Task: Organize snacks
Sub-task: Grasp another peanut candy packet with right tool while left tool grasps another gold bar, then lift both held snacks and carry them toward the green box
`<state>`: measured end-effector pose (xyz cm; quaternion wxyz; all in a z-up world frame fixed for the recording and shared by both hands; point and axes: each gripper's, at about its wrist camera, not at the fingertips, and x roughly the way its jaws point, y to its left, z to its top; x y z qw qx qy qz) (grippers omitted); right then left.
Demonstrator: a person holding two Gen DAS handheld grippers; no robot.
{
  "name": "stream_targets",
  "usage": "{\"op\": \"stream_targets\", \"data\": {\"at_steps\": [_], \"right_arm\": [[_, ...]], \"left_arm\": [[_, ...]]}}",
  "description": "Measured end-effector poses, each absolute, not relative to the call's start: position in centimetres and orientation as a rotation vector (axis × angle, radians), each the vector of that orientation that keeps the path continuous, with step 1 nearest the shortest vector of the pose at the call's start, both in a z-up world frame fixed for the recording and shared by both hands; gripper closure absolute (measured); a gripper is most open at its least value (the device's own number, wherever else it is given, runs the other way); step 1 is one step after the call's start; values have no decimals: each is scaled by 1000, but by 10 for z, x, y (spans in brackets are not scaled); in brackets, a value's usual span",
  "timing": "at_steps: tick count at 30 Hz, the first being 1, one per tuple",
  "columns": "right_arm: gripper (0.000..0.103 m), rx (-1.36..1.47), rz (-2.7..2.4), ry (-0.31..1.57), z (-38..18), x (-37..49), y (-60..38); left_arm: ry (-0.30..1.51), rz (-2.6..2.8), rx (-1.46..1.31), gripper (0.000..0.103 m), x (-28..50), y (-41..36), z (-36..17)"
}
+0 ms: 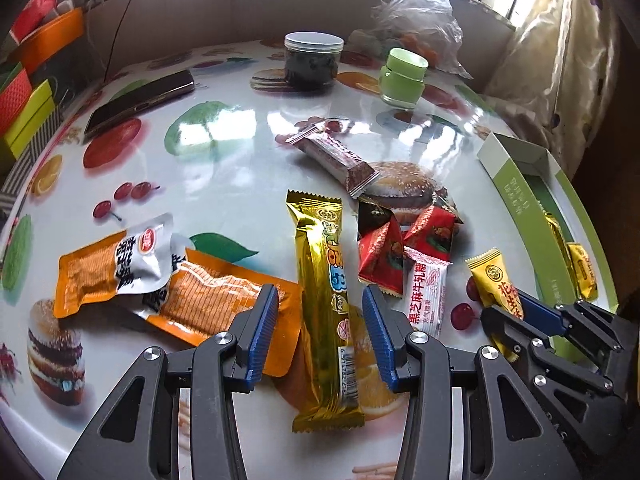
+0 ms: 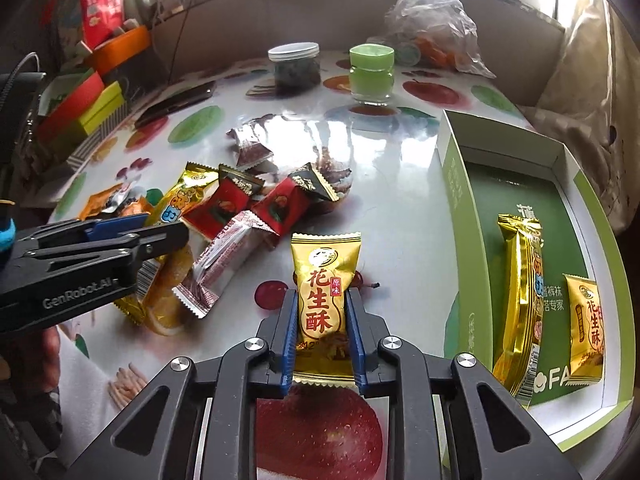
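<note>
My right gripper (image 2: pixel 320 300) is shut on a small gold peanut candy (image 2: pixel 322 264) and holds it upright just over the table. In the left wrist view the same right gripper (image 1: pixel 508 306) and peanut candy (image 1: pixel 490 270) appear at the right. My left gripper (image 1: pixel 320 292) stands open astride a long gold bar (image 1: pixel 320 248) that lies flat; neither pad touches it. Right of the held candy sits a green box (image 2: pixel 456 200) containing another gold bar (image 2: pixel 520 300) and a second peanut candy (image 2: pixel 586 328).
Loose on the table lie red packets (image 1: pixel 380 256), a white sesame candy (image 1: pixel 426 292), a brown bar (image 1: pixel 336 158) and orange pouches (image 1: pixel 208 296). At the back stand a dark jar (image 1: pixel 314 62), a green jar (image 1: pixel 402 78), a phone (image 1: pixel 140 98) and a plastic bag (image 1: pixel 420 16).
</note>
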<state>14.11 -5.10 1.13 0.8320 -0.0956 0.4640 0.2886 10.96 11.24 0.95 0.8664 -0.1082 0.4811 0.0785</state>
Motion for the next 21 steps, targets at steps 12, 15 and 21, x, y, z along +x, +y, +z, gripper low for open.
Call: {"op": "stream_targets", "data": {"at_steps": [12, 15, 21], "right_arm": [[81, -178, 602, 983, 11, 140, -57], [81, -174, 599, 984, 12, 139, -57], [81, -169, 595, 977, 14, 137, -59]], "left_arm": [[996, 200, -174, 72, 111, 107, 7], [998, 200, -174, 78, 110, 108, 8], [1000, 195, -173, 79, 108, 105, 8]]}}
